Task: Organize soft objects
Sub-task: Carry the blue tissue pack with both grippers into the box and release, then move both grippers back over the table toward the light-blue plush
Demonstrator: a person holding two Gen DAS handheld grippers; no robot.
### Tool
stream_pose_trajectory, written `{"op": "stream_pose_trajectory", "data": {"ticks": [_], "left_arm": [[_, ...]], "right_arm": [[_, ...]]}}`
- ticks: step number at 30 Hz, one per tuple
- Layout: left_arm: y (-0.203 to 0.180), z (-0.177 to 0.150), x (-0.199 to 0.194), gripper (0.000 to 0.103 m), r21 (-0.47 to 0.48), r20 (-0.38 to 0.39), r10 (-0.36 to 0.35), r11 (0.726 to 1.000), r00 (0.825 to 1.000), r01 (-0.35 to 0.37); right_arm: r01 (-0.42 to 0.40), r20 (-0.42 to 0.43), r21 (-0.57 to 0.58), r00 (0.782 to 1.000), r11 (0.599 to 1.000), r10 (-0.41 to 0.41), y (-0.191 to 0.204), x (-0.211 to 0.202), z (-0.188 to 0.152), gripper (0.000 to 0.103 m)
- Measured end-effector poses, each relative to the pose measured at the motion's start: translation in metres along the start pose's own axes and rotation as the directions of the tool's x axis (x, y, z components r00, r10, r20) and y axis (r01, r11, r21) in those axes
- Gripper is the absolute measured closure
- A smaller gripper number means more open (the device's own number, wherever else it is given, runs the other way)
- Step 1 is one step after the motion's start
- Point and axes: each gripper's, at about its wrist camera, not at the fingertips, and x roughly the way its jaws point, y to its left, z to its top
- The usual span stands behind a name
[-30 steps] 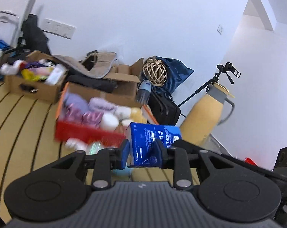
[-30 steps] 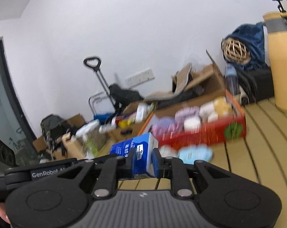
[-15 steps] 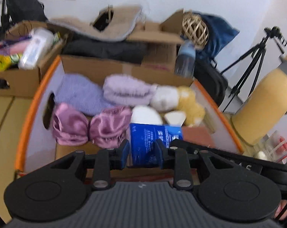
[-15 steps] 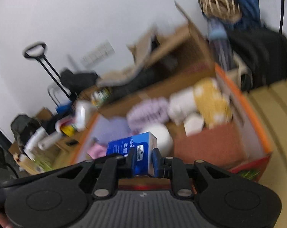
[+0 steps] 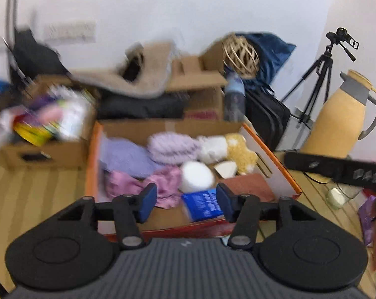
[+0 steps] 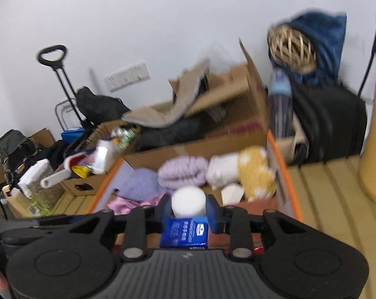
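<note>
The orange-rimmed box (image 5: 93, 164) holds towels, plush pieces and a white roll (image 5: 196, 176). The left gripper (image 5: 185, 200) gapes wide, jaws just opened, gripping nothing. The right gripper (image 6: 188, 211), jaws likewise just opened, stands clear of the blue tissue pack (image 6: 185, 233), which lies in the box's near edge.

Left tool (image 5: 185, 200), right tool (image 6: 186, 211): black housing, ribbed grey base, silver screws (pads probably blue).
</note>
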Motion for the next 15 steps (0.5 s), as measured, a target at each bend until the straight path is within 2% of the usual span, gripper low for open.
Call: {"op": "stream_pose_trajectory", "data": {"ticks": [2, 4, 7, 8, 10, 15], "left_arm": [[-0.001, 0.002, -0.038, 0.045, 0.024, 0.038, 0.025, 0.999, 0.999, -0.026], [-0.002, -0.002, -0.076, 0.037, 0.042, 0.087, 0.048, 0.998, 0.995, -0.052], [-0.008, -0.024, -0.130, 0.026, 0.063, 0.183, 0.121, 0.989, 0.976, -0.135], [-0.012, -0.037, -0.146, 0.024, 0.072, 0.214, 0.149, 0.983, 0.965, -0.167], [-0.018, -0.067, -0.178, 0.013, 0.081, 0.271, 0.182, 0.974, 0.945, -0.211], [-0.027, -0.161, -0.246, 0.000, 0.012, 0.365, 0.215, 0.972, 0.906, -0.236]], "right_arm": [[-0.003, 0.017, -0.039, 1.000, 0.999, 0.004, 0.008, -0.031, 0.007, 0.060], [0.005, 0.038, -0.071, 0.999, 0.997, -0.003, 0.016, -0.061, 0.010, 0.054], [0.014, 0.079, -0.107, 0.997, 0.994, -0.005, 0.025, -0.111, 0.000, 0.046], [0.010, 0.092, -0.115, 0.996, 0.993, 0.001, 0.027, -0.125, -0.006, 0.045], [-0.003, 0.123, -0.152, 0.992, 0.988, 0.022, 0.031, -0.156, -0.029, 0.035], [0.053, 0.200, -0.252, 0.980, 0.966, -0.002, 0.047, -0.226, -0.107, 0.020]]}}
